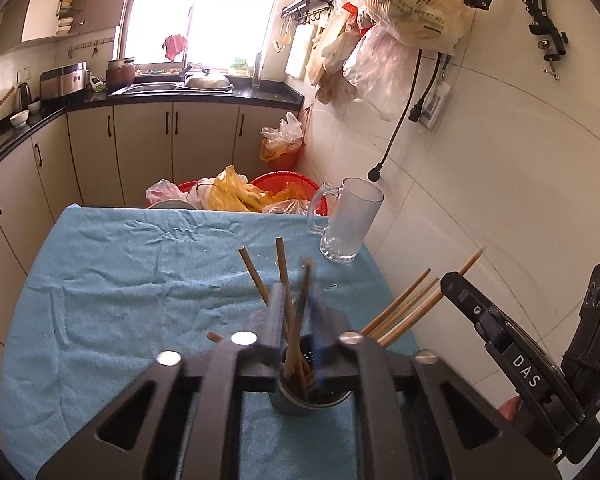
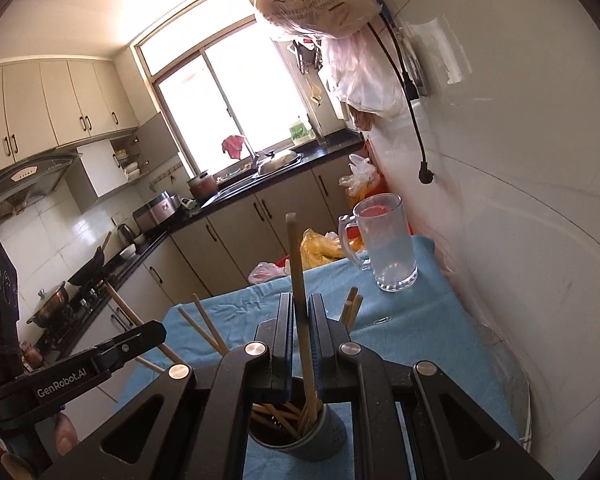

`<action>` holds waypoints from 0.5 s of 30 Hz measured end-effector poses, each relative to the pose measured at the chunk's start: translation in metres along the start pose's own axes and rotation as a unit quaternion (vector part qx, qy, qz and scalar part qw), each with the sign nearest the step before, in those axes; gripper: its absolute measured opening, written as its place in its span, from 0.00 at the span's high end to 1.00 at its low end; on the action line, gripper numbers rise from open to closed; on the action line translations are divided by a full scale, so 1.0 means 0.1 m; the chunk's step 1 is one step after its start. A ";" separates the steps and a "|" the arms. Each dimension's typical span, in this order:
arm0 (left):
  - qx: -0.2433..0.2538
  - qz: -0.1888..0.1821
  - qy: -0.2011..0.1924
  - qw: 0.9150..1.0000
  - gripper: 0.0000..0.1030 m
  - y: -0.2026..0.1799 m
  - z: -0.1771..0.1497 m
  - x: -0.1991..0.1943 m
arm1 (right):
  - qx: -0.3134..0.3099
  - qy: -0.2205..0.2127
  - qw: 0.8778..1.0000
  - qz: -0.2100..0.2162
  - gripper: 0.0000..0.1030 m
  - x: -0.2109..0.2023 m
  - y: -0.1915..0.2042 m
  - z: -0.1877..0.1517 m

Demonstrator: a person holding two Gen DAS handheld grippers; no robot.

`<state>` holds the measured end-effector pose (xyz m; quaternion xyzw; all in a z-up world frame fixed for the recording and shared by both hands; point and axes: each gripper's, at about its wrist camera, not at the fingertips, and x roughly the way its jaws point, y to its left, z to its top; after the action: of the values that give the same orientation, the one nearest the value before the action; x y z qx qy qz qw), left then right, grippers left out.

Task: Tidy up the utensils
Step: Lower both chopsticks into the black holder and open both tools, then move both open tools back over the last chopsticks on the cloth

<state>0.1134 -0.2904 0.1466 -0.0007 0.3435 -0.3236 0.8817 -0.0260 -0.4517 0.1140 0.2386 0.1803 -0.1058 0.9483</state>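
A grey perforated utensil holder (image 1: 305, 398) (image 2: 300, 436) stands on the blue cloth (image 1: 120, 300) and holds several wooden chopsticks (image 1: 256, 276). My left gripper (image 1: 298, 304) is over the holder with its fingers close around a blurred chopstick (image 1: 302, 312). My right gripper (image 2: 300, 320) is shut on one upright chopstick (image 2: 296, 264) whose lower end sits in the holder. The right gripper also shows at the right of the left wrist view (image 1: 500, 336). The left gripper shows at the left of the right wrist view (image 2: 100, 356).
A clear glass mug (image 1: 350, 220) (image 2: 384, 244) stands at the cloth's far right corner by the white tiled wall (image 1: 500, 200). Red baskets with plastic bags (image 1: 236, 192) sit behind the table. Kitchen counters and a sink (image 1: 172, 88) lie beyond.
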 end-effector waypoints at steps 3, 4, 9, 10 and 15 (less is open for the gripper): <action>-0.001 0.002 -0.018 1.000 0.70 0.00 0.02 -0.12 | -0.001 -0.010 1.000 -0.003 0.90 -0.04 0.00 0.01; -0.001 0.001 -0.021 1.000 0.70 0.00 0.02 -0.17 | 0.001 -0.014 1.000 -0.002 0.90 -0.08 -0.01 0.02; 0.000 0.005 -0.058 0.998 0.63 0.04 -0.04 -0.57 | 0.006 -0.036 0.999 -0.008 0.84 -0.39 0.00 0.01; -0.002 0.006 -0.067 0.998 0.60 0.06 -0.07 -0.66 | 0.006 -0.039 0.999 -0.009 0.81 -0.46 0.00 -0.02; -0.012 0.014 -0.084 0.996 0.59 0.24 -0.30 -1.04 | 0.016 -0.039 0.999 -0.001 0.78 -0.72 -0.01 -0.24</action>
<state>0.0514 -0.2054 0.1814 -0.0334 0.2716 -0.3058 0.9119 -0.0986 -0.4323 0.1223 0.2491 0.1412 -0.1185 0.9508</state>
